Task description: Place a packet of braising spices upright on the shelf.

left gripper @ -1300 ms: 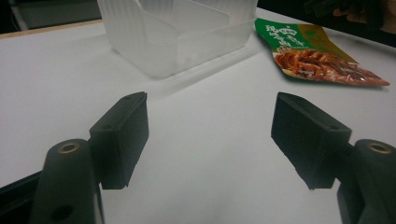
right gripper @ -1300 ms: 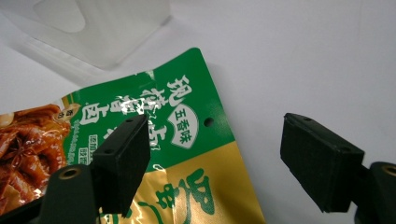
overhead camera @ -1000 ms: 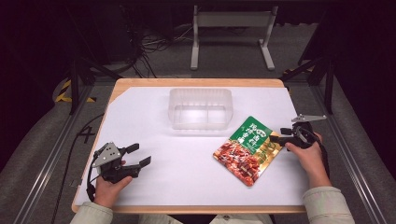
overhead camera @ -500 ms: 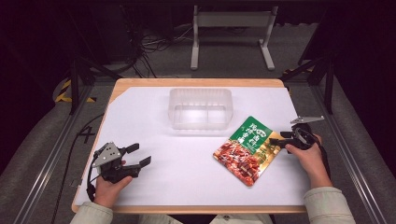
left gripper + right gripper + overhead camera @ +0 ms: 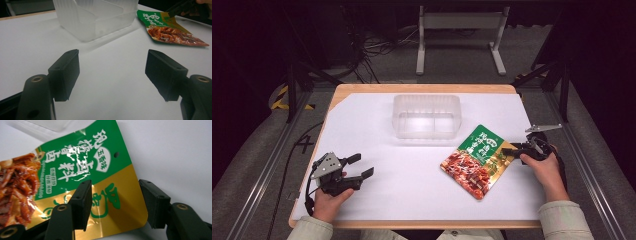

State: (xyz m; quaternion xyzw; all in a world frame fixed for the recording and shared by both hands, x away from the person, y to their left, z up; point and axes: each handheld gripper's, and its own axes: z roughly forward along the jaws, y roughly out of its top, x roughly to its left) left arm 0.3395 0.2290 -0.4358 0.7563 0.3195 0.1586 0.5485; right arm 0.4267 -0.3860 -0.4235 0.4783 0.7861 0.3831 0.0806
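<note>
Fingers (image 5: 80, 202) on both my grippers are gaping apart; right pair is straddling one glossy flat pouch (image 5: 477, 160) beside one clear plastic tub (image 5: 427, 116).

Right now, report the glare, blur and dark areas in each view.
High view: the white table is brightly lit, the surroundings almost black, a bright glint in the clear container. Left gripper view: container walls hazy, soft shadow below. Right gripper view: the food pouch is slightly blurred, with sheen on its gold part.
</note>
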